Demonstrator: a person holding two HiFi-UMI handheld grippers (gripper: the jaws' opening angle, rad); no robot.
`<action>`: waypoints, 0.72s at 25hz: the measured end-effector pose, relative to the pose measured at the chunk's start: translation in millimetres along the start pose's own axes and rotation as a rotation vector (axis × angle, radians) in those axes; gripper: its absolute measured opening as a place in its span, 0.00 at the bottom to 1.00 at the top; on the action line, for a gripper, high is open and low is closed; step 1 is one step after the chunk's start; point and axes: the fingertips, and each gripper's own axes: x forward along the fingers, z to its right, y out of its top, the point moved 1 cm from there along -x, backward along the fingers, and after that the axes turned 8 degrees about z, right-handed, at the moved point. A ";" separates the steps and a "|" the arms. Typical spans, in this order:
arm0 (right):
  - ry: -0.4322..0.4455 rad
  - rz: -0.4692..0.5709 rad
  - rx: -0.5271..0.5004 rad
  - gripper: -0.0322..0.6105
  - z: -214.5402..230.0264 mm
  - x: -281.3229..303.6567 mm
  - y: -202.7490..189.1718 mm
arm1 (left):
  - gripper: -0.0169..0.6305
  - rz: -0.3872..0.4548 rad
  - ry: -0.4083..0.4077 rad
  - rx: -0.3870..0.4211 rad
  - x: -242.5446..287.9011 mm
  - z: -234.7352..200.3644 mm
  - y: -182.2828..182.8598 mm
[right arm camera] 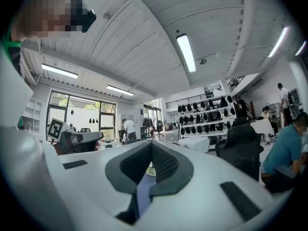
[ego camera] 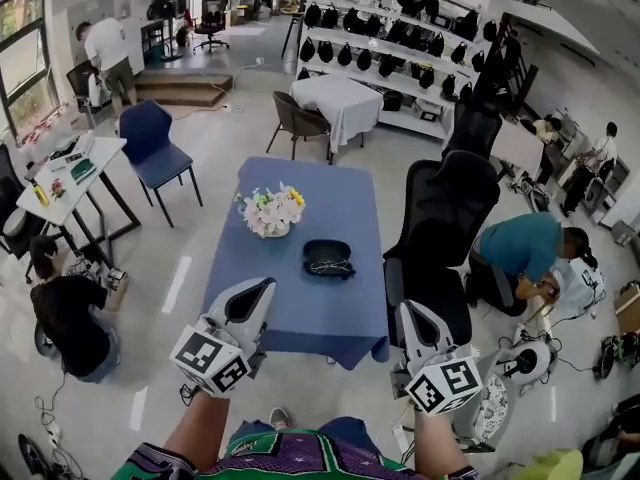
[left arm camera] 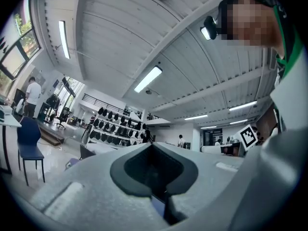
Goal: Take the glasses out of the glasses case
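A: Large workshop, pale floor, shelves of dark gear along the far wall. A blue-covered surface [ego camera: 300, 303] stands in the middle, dead ahead at 12 o'clock.

B: Where's the case?

A: The dark glasses case [ego camera: 328, 248] is right of centre on the surface and looks open. The glasses [ego camera: 330, 265] are lying inside it. There's a vase of flowers [ego camera: 270, 211] at 10 o'clock from the case, near it but not touching.

B: Grippers?

A: Left gripper [ego camera: 262, 288] is over the near edge of the surface at 7 o'clock from the case. Its jaws are closed with nothing in them. Right gripper [ego camera: 408, 314] is off the near right corner at 5 o'clock, also closed and empty. Both are well short of the case.

B: What could go wrong from here?

A: My read is that neither gripper can take anything until its jaws part. The frames are thin, so a pinch on a lens or an arm could slip or bend them. The case looks light, so pulling with one gripper alone may drag it. A wide reach from the left could clip the flowers. The black chair [ego camera: 445, 218] at 3 o'clock crowds the right side.
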 end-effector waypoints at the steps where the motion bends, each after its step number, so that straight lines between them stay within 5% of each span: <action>1: 0.002 -0.007 -0.002 0.05 2.3 6.1 -2.8 | 0.05 -0.002 0.002 -0.005 4.3 -5.3 -3.0; 14: 0.117 0.017 0.012 0.05 90.4 106.3 -5.8 | 0.05 -0.009 0.078 0.021 105.1 -42.8 -28.0; 18: 0.203 0.010 0.012 0.05 111.0 130.4 -4.8 | 0.05 -0.055 0.103 0.111 135.1 -46.4 -35.2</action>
